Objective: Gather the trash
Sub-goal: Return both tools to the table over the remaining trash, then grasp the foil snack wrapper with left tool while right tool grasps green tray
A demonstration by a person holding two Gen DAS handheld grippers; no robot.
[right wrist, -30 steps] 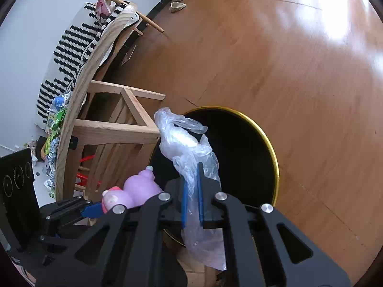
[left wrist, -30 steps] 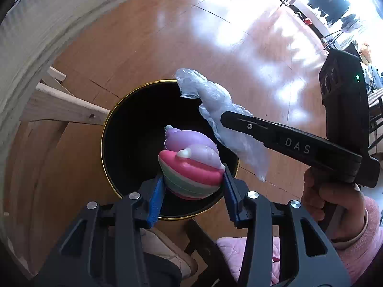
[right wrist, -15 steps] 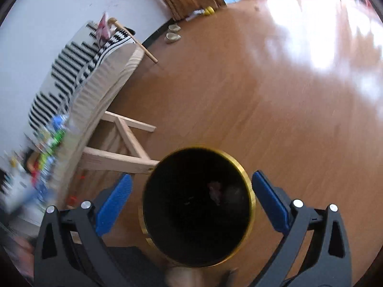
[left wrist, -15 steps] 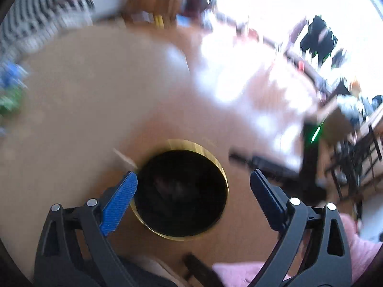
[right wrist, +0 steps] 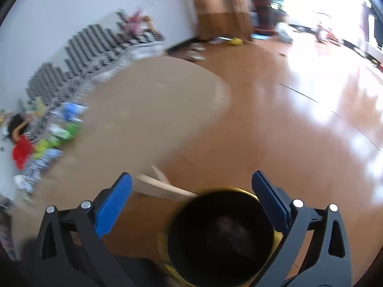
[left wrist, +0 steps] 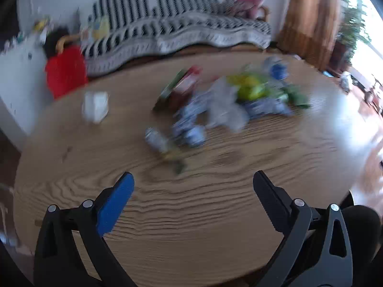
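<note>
Bare wood table point(left wrist: 191, 227) fronts the left gripper point(left wrist: 191, 181), fingers just opened wide (right gripper point(right wrist: 190, 180) gapes too).

Bright daylight floods in from the upper right, glaring white off the floor point(right wrist: 323, 91). Both views are motion-blurred. Fisheye edges bend and darken.
</note>
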